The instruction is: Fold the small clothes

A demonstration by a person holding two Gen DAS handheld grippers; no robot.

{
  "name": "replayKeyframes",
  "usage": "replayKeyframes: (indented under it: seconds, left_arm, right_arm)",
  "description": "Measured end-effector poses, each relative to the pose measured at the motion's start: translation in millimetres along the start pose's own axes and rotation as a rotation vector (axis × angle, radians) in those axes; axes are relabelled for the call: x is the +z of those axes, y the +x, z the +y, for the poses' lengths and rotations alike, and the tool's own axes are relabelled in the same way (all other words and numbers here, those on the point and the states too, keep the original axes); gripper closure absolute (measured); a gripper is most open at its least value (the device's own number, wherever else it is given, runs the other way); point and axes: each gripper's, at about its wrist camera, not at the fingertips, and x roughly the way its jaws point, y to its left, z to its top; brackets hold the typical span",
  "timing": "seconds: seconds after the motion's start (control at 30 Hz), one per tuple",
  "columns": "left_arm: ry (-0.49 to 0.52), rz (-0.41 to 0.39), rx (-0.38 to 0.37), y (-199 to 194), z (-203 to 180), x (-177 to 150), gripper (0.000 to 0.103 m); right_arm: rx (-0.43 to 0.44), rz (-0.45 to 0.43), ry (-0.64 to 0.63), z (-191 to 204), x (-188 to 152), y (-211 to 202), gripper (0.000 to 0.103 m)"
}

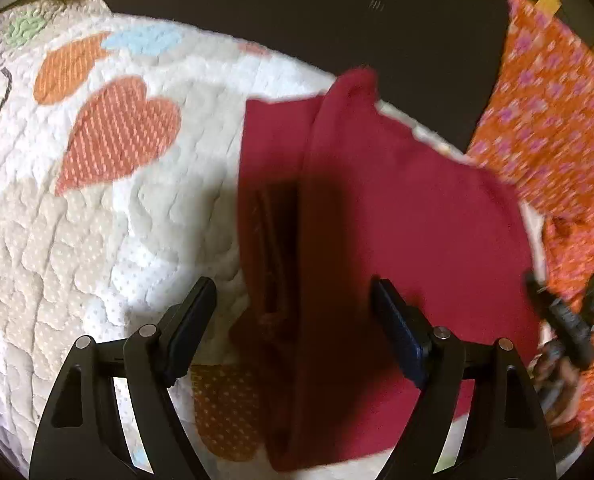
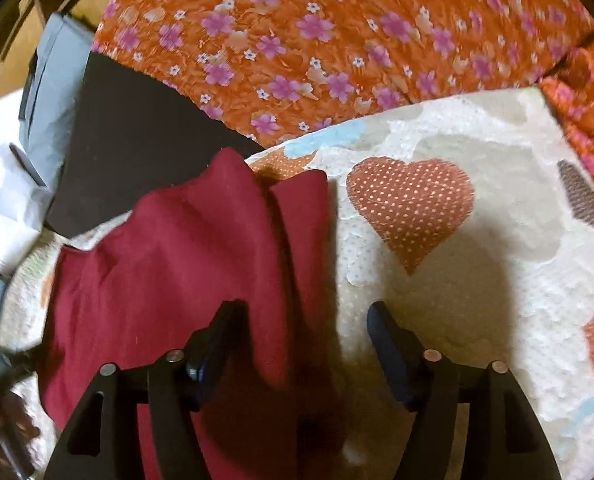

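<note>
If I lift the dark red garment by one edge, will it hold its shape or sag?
Likely sag: the dark red garment lies in soft folds and ripples, so it looks floppy. It looks thin, so probably light. The textured quilt under it may drag on it, so a push could bunch it rather than slide it.

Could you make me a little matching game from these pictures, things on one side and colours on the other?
Things:
1. garment
2. quilt
3. flowered cloth
4. flat board

Colours:
A. orange with pink blossoms
B. plain dark, nearly black
C. dark red
D. cream with heart patches

Pairs: 1-C, 2-D, 3-A, 4-B
</note>
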Motion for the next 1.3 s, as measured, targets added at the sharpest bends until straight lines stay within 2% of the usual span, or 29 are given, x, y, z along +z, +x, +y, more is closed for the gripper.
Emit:
replayKeyframes:
  seconds: [0.07, 0.17, 0.2, 0.23, 0.27, 0.3, 0.33, 0.37, 0.43, 0.6, 0.67, 0.77, 0.83, 0.93, 1.0, 1.03, 1.07, 1.13, 1.2, 1.3]
  left_arm:
    - [0.024, -0.033, 0.006, 0.6, -6.9, -2.3, 0.011]
    - [0.094, -0.051, 0.010, 7.3, -21.7, -5.1, 0.008]
    - [0.120, -0.059, 0.015, 8.8, -26.5, -6.2, 0.009]
    - [0.128, -0.065, 0.003, 8.4, -29.0, -6.6, 0.027]
    - [0.123, -0.067, -0.013, 6.7, -29.7, -6.5, 0.043]
    - [0.102, -0.069, -0.021, 2.2, -29.6, -5.2, 0.051]
    - [0.092, -0.071, -0.035, -1.0, -28.1, -3.9, 0.069]
    - [0.077, -0.069, -0.065, -6.7, -26.8, -3.2, 0.079]
    - [0.049, -0.062, -0.117, -20.5, -24.0, -5.2, 0.081]
    - [0.040, -0.012, -0.226, -69.6, -31.3, -25.1, 0.082]
    - [0.066, 0.004, -0.232, -87.2, -33.1, -39.7, 0.082]
    - [0.068, 0.050, -0.218, -93.4, -24.9, -66.1, 0.082]
    - [0.038, 0.088, -0.167, -86.2, -17.3, -83.5, 0.082]
    - [-0.008, 0.090, -0.110, -86.7, -4.2, -99.8, 0.071]
    - [-0.032, 0.056, -0.115, -98.2, 3.1, -106.3, 0.070]
    - [-0.038, 0.041, -0.105, -101.4, 5.1, -107.7, 0.065]
    - [-0.041, 0.025, -0.084, -103.8, 6.5, -108.7, 0.054]
    - [-0.043, -0.019, -0.033, -109.3, 9.9, -112.6, 0.045]
    - [-0.030, -0.026, -0.022, -110.3, 11.9, -113.6, 0.045]
    - [-0.034, -0.029, -0.030, -105.3, 15.3, -115.4, 0.043]
  right_arm:
    - [0.029, 0.000, -0.005, 0.7, 1.5, 2.0, 0.037]
    - [0.051, 0.013, -0.070, 9.7, 2.8, 9.0, 0.035]
    - [0.056, 0.018, -0.107, 14.4, 3.1, 10.9, 0.050]
    - [0.081, 0.025, -0.118, 17.4, 3.3, 12.2, 0.061]
    - [0.072, 0.021, -0.112, 19.7, 3.9, 10.7, 0.065]
    - [0.057, 0.016, -0.111, 21.4, 4.1, 7.8, 0.077]
    - [0.056, 0.002, -0.111, 24.5, 4.9, 0.3, 0.082]
    - [0.066, -0.006, -0.107, 24.7, 4.6, -5.8, 0.083]
    - [0.105, -0.019, -0.090, 27.5, 3.9, -23.6, 0.086]
    - [0.169, -0.034, -0.103, 42.8, -2.9, -85.9, 0.086]
    - [0.183, -0.023, -0.100, 45.6, -9.1, -108.1, 0.086]
    - [0.191, 0.013, -0.113, 43.5, -25.7, -130.8, 0.086]
    - [0.134, 0.060, -0.119, 38.4, -45.9, -128.7, 0.085]
    - [-0.100, 0.159, -0.134, 25.5, -71.7, -109.1, 0.083]
    - [-0.168, 0.097, -0.130, 25.5, -70.2, -120.5, 0.082]
    - [-0.155, 0.050, -0.121, 29.7, -66.3, -131.5, 0.082]
    - [-0.106, 0.003, -0.113, 38.6, -60.7, -142.6, 0.082]
    - [0.015, -0.050, -0.146, 69.5, -51.5, -152.6, 0.082]
    - [0.119, -0.028, -0.218, 108.2, -47.3, -144.0, 0.082]
    - [0.273, 0.065, -0.297, 177.8, -48.5, -101.2, 0.082]
